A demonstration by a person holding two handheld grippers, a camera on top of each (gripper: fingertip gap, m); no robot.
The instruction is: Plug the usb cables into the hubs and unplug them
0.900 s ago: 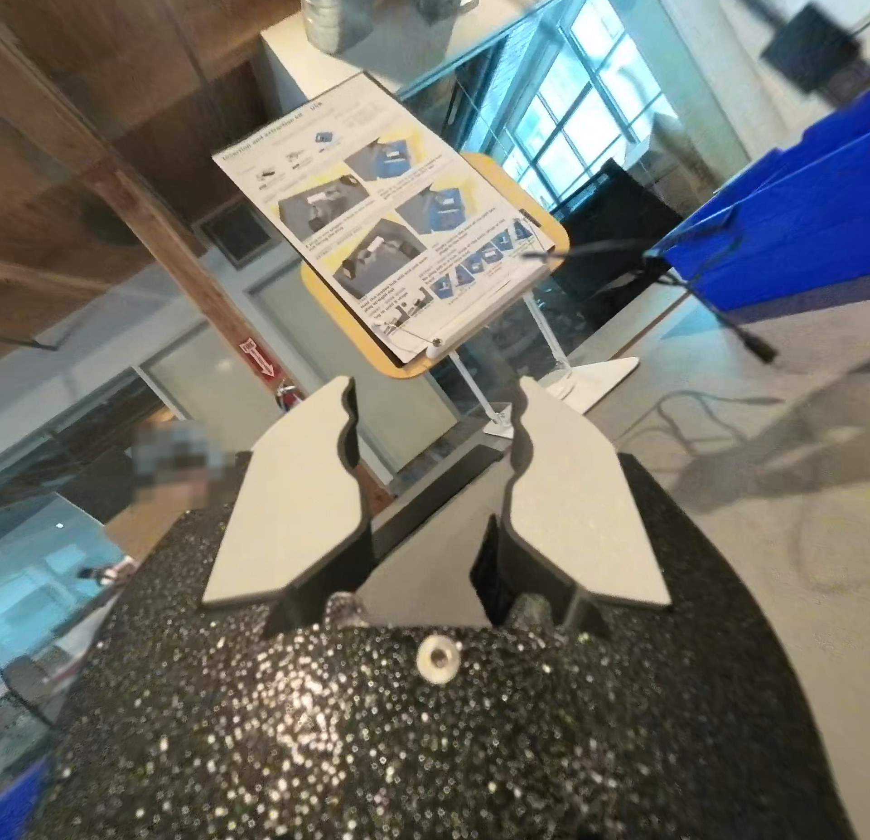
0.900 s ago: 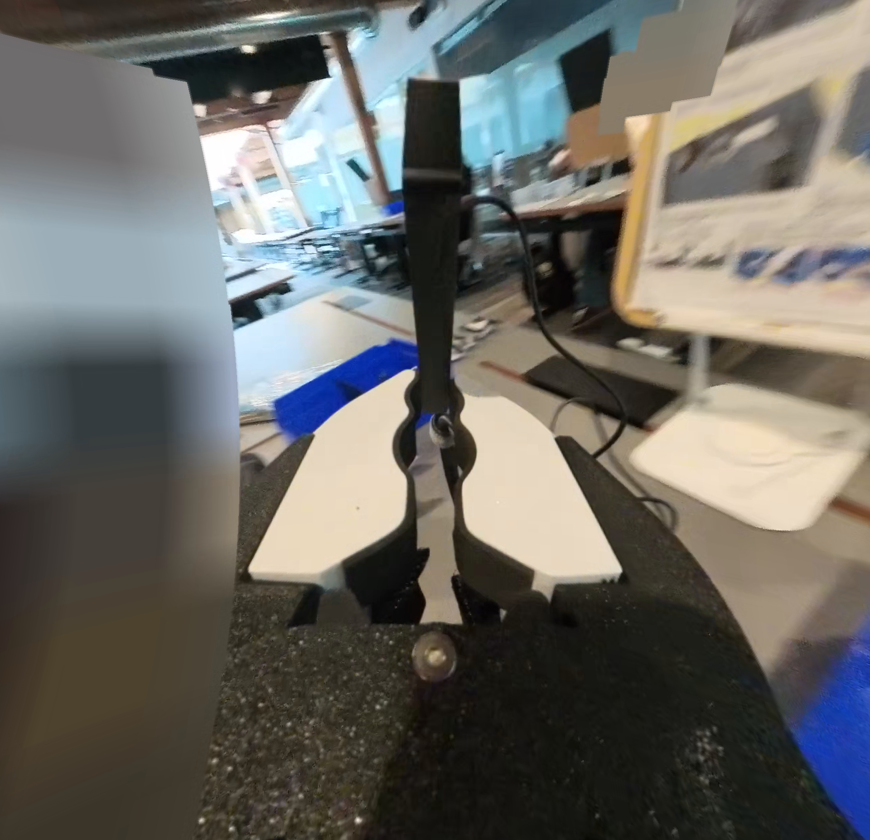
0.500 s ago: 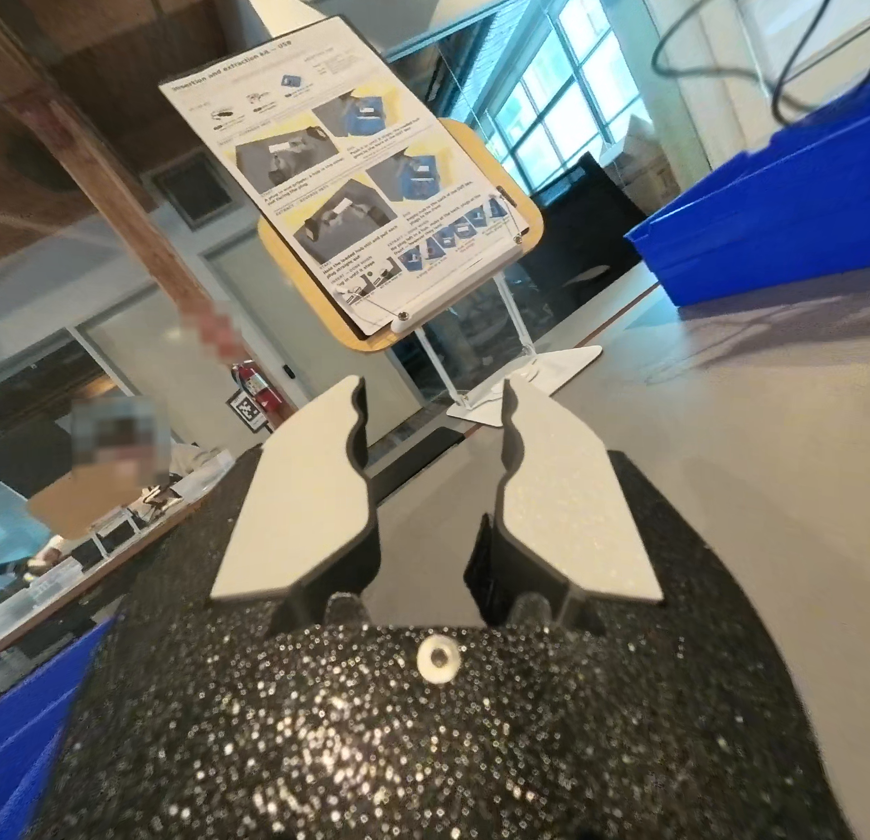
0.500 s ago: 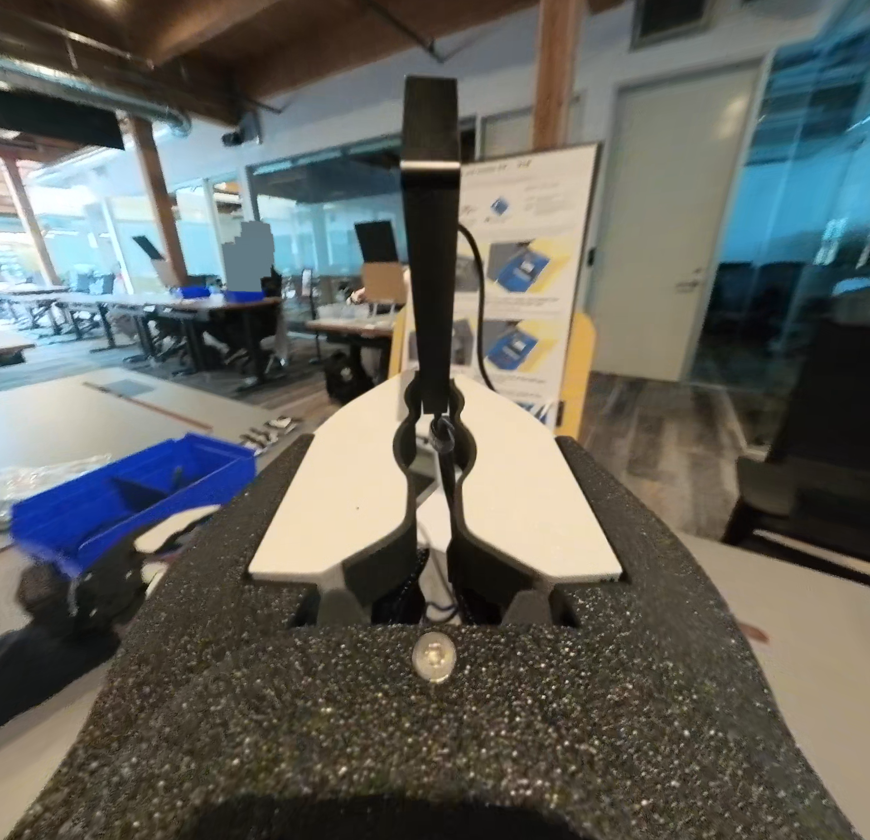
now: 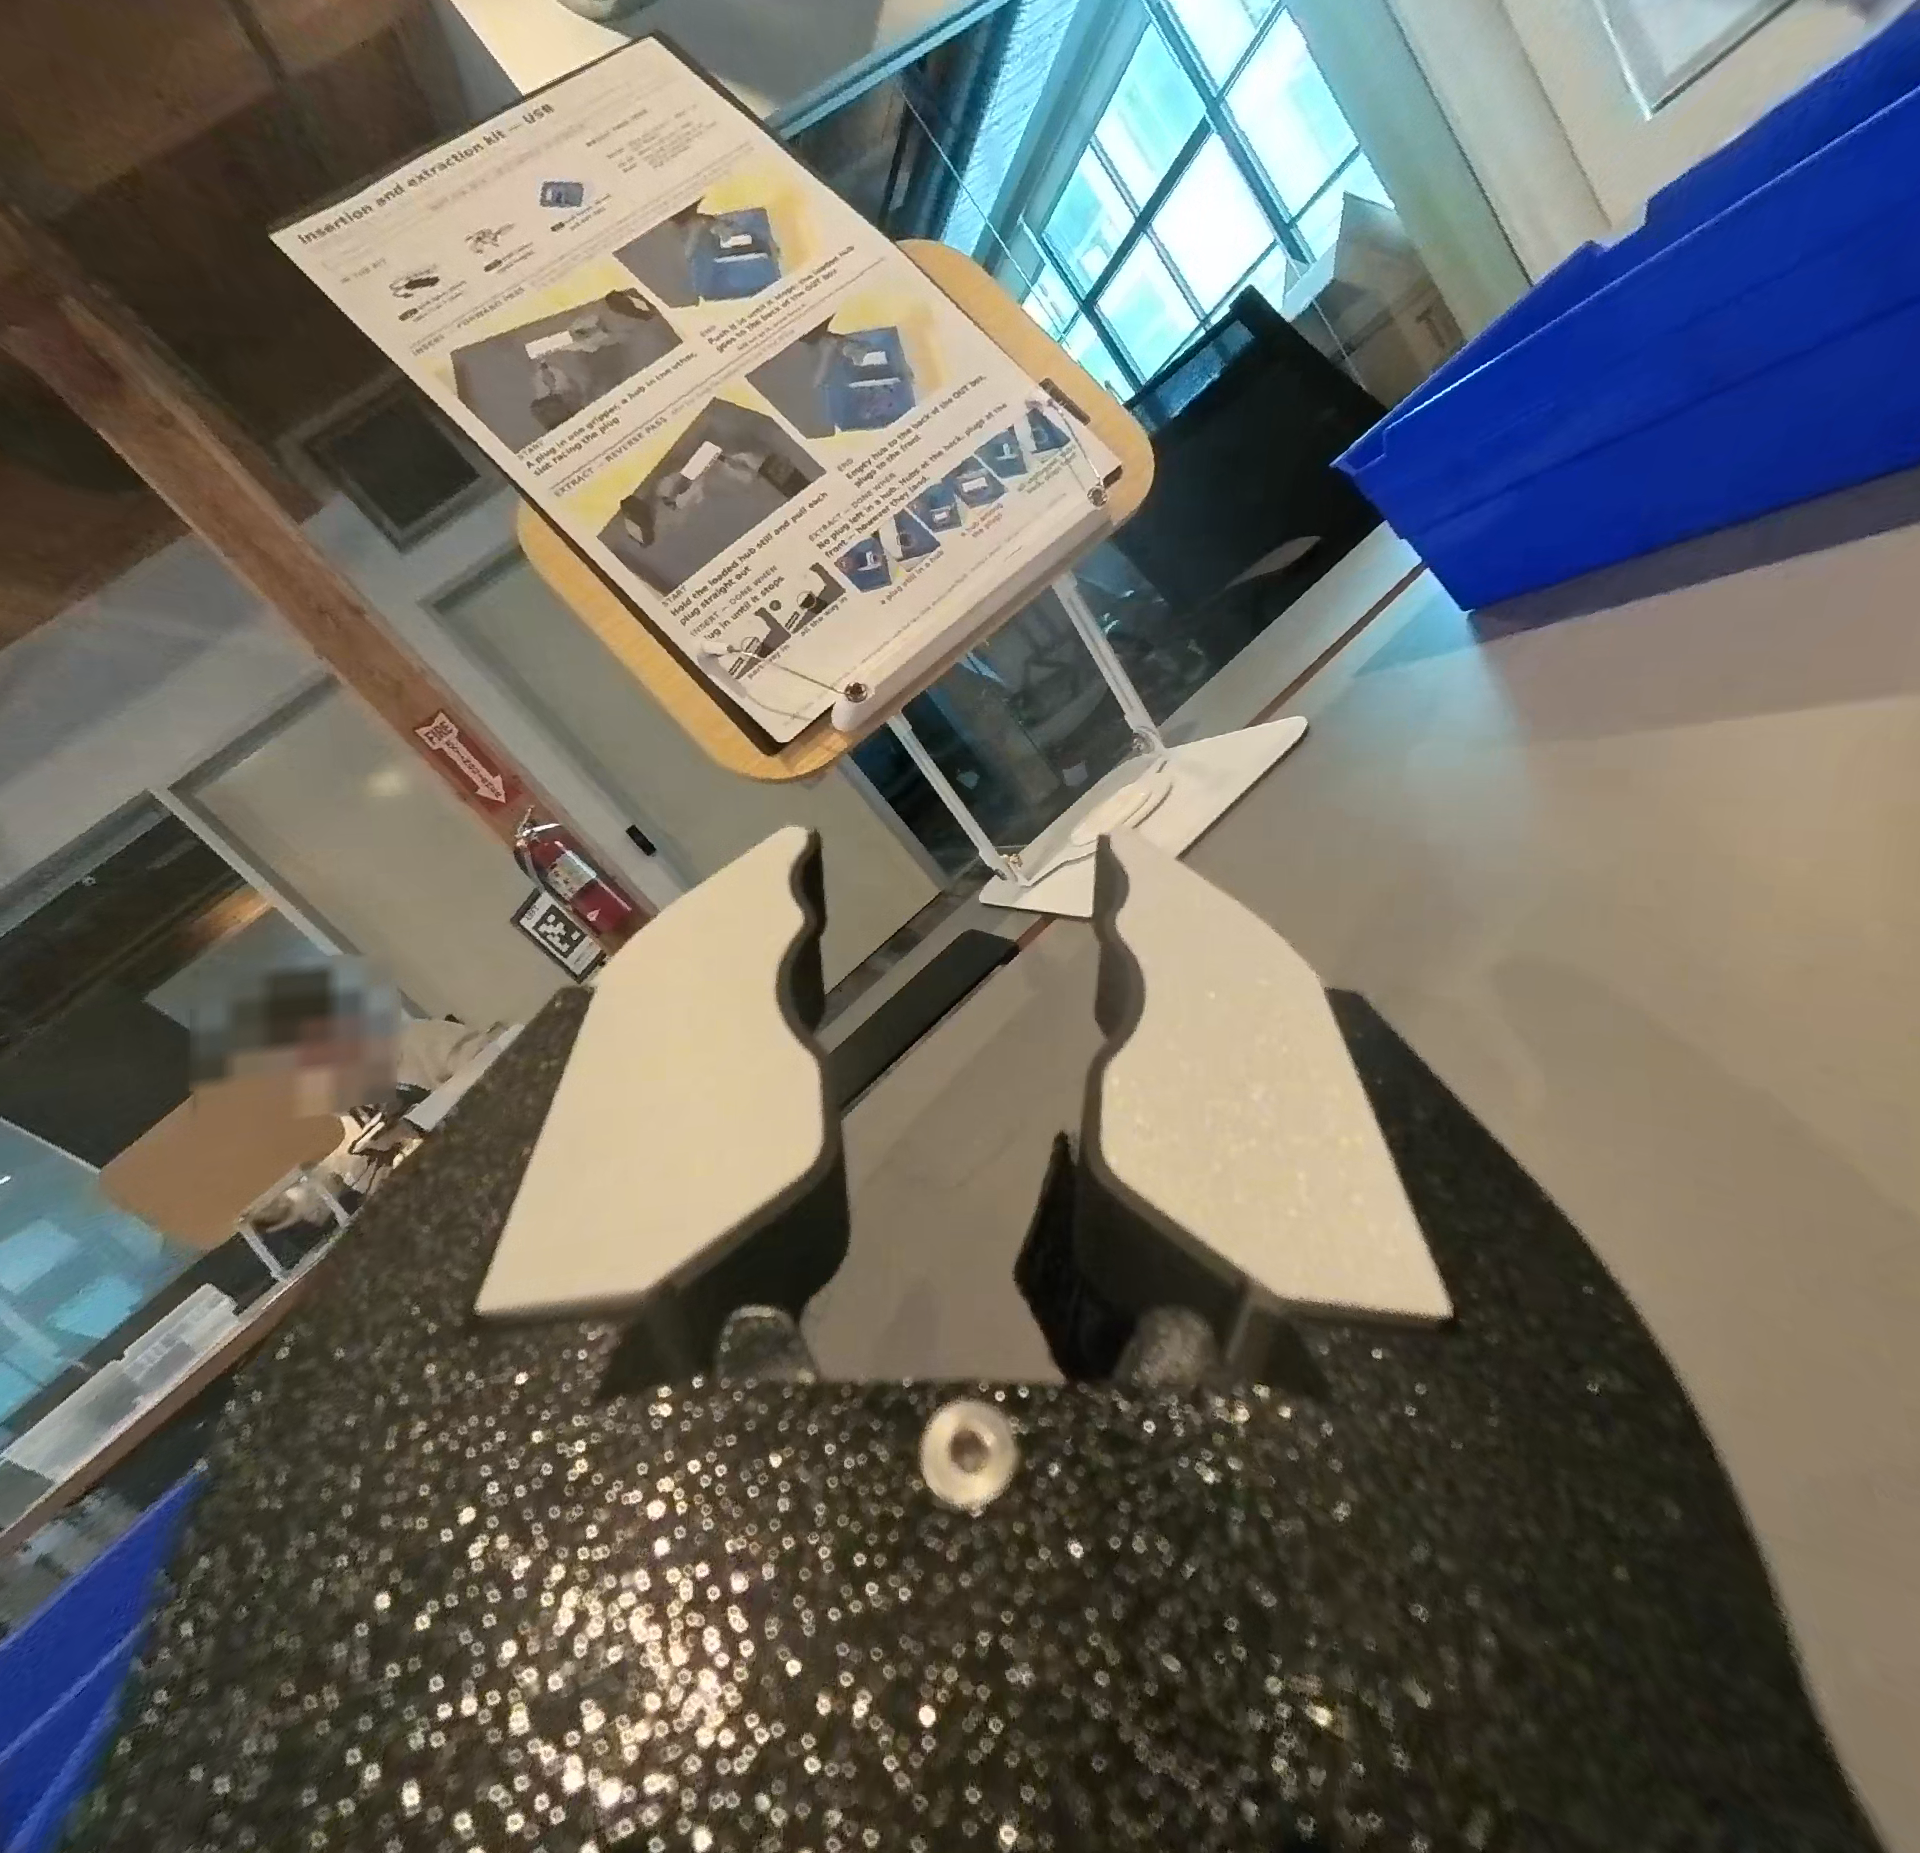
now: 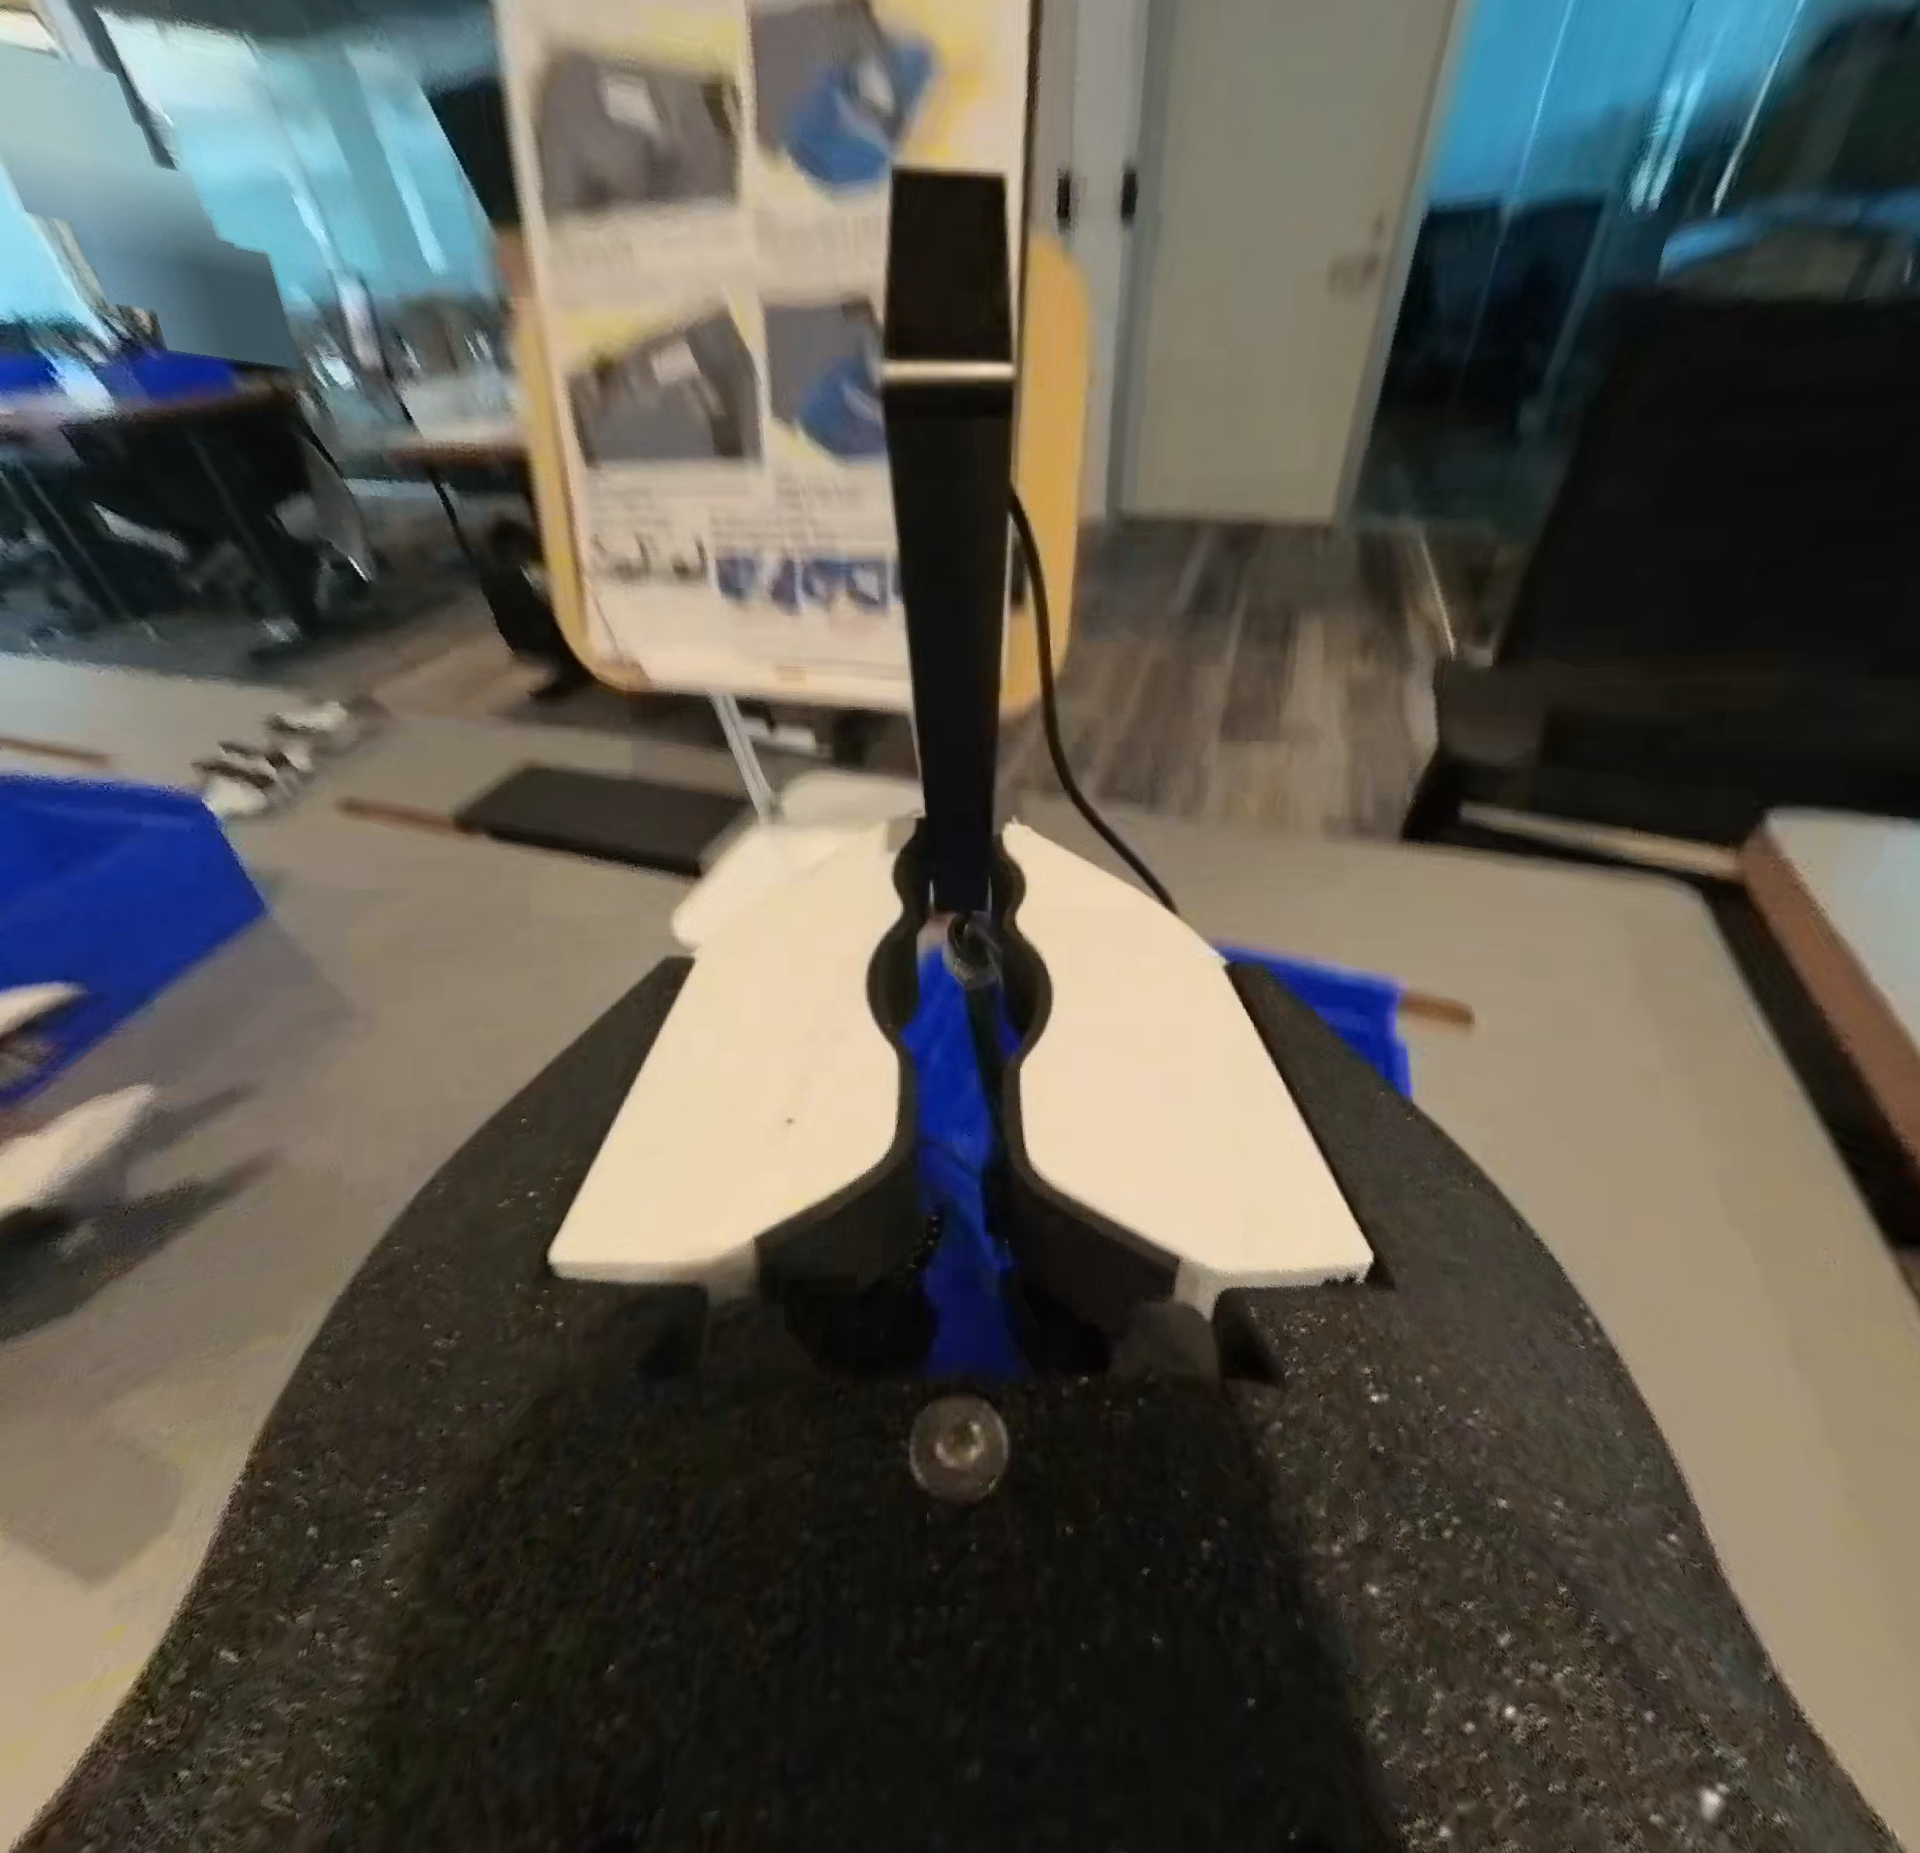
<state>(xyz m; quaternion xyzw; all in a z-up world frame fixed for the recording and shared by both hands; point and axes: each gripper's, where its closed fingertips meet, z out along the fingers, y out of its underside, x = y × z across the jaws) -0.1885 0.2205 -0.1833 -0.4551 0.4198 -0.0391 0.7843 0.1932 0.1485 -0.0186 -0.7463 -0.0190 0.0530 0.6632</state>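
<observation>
Left gripper [image 5: 956,873] of mine gapes wide, empty, above the grey table [image 5: 1558,868], facing the instruction sheet [image 5: 717,380]. My right gripper [image 6: 958,853] pinches a black hub [image 6: 951,515] upright, its cable [image 6: 1081,764] trailing behind.

instruction sheet [image 6: 769,328] blurred, bin [image 5: 1714,369] cropped

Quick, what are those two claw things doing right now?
Left gripper: jaws open, holding nothing.
Right gripper: jaws closed on a black hub.

The right gripper [image 6: 958,847] has swung toward the instruction sheet [image 6: 748,276], now centre frame, with a blue bin [image 6: 961,1107] beneath its jaws.
</observation>
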